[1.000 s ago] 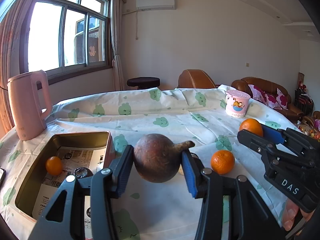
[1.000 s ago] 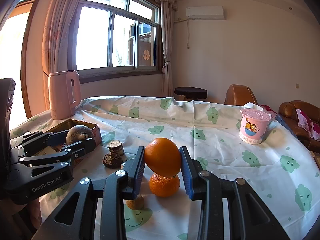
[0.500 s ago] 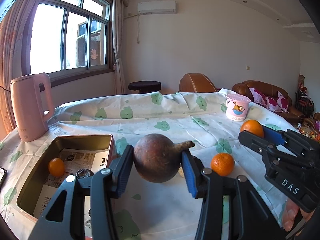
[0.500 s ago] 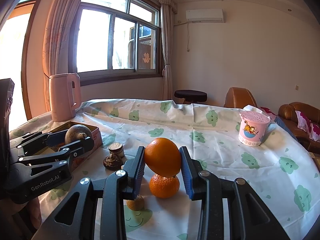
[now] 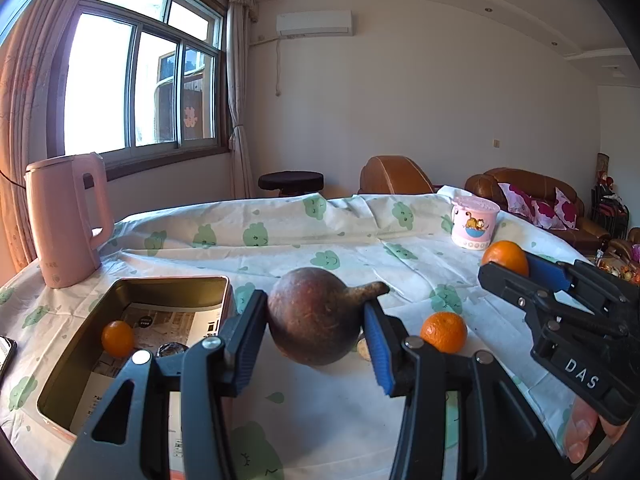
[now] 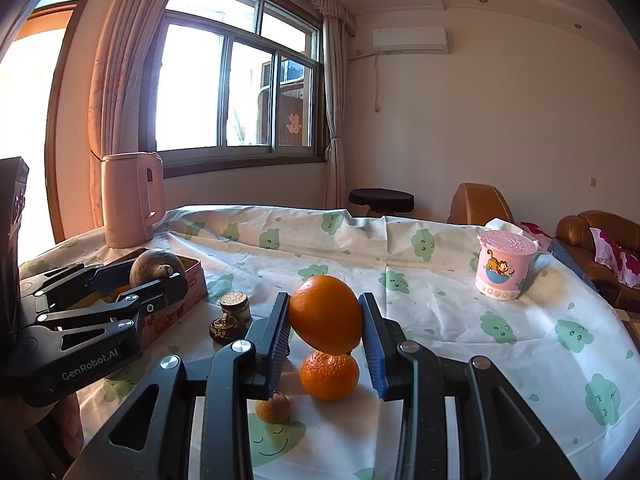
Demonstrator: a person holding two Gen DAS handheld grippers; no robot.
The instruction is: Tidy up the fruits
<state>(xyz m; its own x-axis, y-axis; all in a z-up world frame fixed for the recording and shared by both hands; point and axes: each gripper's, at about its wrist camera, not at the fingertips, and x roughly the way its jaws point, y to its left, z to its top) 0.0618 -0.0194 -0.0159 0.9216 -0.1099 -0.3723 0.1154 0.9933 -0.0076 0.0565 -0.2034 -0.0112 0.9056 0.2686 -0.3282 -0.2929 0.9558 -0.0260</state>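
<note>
Both fruits are lifted, mid-carry, nothing dropped yet. Left hand-held gripper (image 5: pixel 316 330) pinches a brown round fruit (image 5: pixel 314 316) with a stub stem, held above the surface (image 5: pixel 320 408), centre of the left wrist view. Right hand-held gripper (image 6: pixel 325 338) pinches an orange (image 6: pixel 325 314), clear of the cloth, centre of the right wrist view.

Step, as I read it: carrying fruit to the tin box (image 5: pixel 72 360) at lower left of the left view. Next move calls for swinging the brown fruit over the open box, lowering, then spreading the jaws; the orange likely follows.

Left view only: box interior, with a small orange (image 5: pixel 117 338) and a dark shiny item on printed paper. Also a loose tangerine (image 5: pixel 444 332) at centre right.

Right view only: a small tan fruit (image 6: pixel 273 407) under the near jaw, and two dark stubby pieces (image 6: pixel 231 316) beside the box. The tangerine sits directly below the held orange; touching or apart, cannot tell.
</note>
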